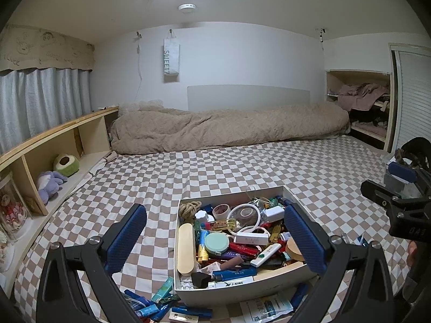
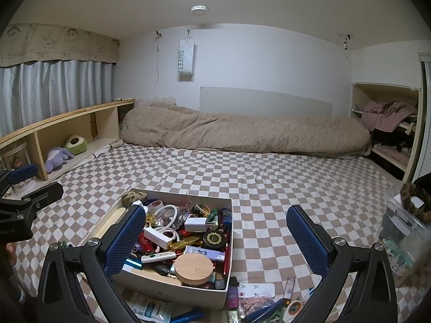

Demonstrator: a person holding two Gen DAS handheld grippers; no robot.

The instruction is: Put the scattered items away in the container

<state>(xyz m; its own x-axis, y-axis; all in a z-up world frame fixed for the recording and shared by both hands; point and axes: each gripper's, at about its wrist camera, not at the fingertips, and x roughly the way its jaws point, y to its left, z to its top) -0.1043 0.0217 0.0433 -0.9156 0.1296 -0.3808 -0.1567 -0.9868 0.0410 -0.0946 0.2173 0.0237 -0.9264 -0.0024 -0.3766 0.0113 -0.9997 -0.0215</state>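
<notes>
A white box (image 1: pixel 242 290) full of small items sits on the checkered bedsheet; it also shows in the right wrist view (image 2: pixel 172 289). Inside lie a wooden round lid (image 2: pixel 194 267), a mint round case (image 1: pixel 216 243) and a rope coil (image 1: pixel 190 207). Loose items lie in front of the box: blue tubes and packets (image 1: pixel 161 306) and a white pouch (image 1: pixel 265 308), and in the right wrist view a purple device (image 2: pixel 233 294) and a card of snacks (image 2: pixel 256 297). My left gripper (image 1: pixel 215 239) is open and empty above the box. My right gripper (image 2: pixel 215 239) is open and empty over the box's right side.
A beige duvet (image 1: pixel 229 126) lies across the back of the bed. A wooden shelf (image 1: pixel 54 145) with plush toys runs along the left. A clear bin (image 2: pixel 406 223) with a rope stands at the right. An open closet (image 2: pixel 388 123) is at the back right.
</notes>
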